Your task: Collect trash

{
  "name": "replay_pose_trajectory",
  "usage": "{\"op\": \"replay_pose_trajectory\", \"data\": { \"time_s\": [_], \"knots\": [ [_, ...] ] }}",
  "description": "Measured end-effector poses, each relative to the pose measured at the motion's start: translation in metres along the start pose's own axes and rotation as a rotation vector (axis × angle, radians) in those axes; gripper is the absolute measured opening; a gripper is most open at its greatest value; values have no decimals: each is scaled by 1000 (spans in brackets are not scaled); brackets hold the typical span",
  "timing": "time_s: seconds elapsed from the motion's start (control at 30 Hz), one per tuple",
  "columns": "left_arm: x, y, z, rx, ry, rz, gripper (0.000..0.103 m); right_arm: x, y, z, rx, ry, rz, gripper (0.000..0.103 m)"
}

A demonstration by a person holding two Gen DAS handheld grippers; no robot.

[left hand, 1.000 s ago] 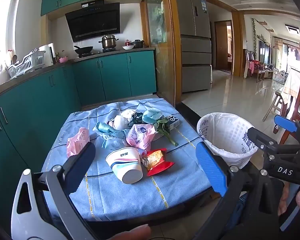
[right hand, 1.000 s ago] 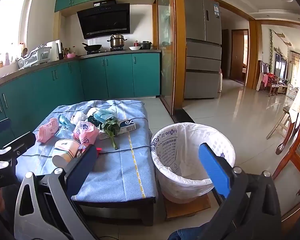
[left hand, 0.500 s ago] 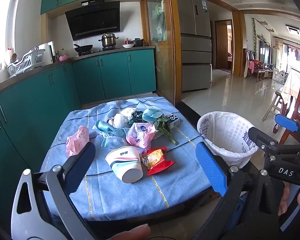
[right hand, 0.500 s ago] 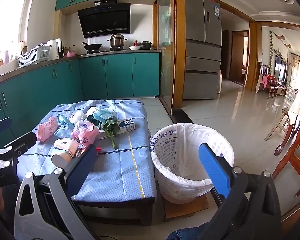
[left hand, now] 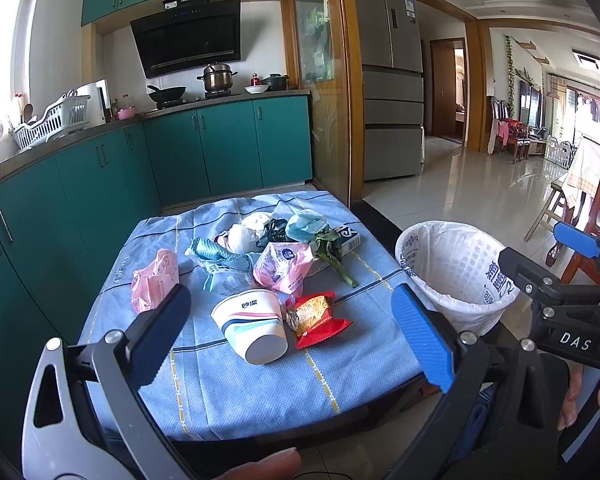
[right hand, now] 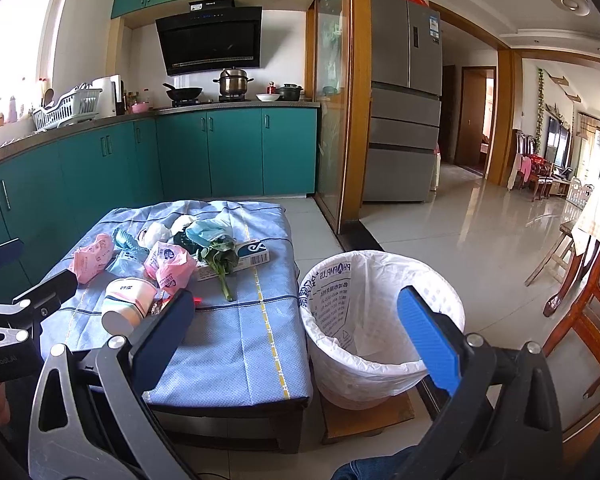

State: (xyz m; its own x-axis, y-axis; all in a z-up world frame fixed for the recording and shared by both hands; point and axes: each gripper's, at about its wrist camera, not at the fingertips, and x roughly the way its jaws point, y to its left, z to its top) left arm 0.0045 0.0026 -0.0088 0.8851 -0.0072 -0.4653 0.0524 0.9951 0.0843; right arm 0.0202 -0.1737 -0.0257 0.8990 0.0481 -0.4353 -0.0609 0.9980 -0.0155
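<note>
Blue-padded hand-held grippers [left hand: 292,336] [right hand: 296,332] wide apart, empty

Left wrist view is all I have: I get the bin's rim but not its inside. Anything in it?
Observer: In the right wrist view the bin shows only white liner down its inner wall. No trash is visible, though the near rim hides the very bottom.
Operator: Right gripper open or shut? I only see one side of it.
Observer: Open. The right gripper has its fingers wide apart with nothing between them.
Operator: Bin on bare floor?
Observer: No, it stands on a flat brown board beside the table.
</note>
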Motion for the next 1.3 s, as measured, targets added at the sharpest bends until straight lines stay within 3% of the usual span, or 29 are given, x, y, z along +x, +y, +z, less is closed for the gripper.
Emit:
{"op": "replay_pose_trajectory", "data": {
  "time_s": [1.3],
  "knots": [
    [7, 3, -9, -3, 27, 0, 100, 0, 1, 1, -3, 4, -5, 100]
  ]
}}
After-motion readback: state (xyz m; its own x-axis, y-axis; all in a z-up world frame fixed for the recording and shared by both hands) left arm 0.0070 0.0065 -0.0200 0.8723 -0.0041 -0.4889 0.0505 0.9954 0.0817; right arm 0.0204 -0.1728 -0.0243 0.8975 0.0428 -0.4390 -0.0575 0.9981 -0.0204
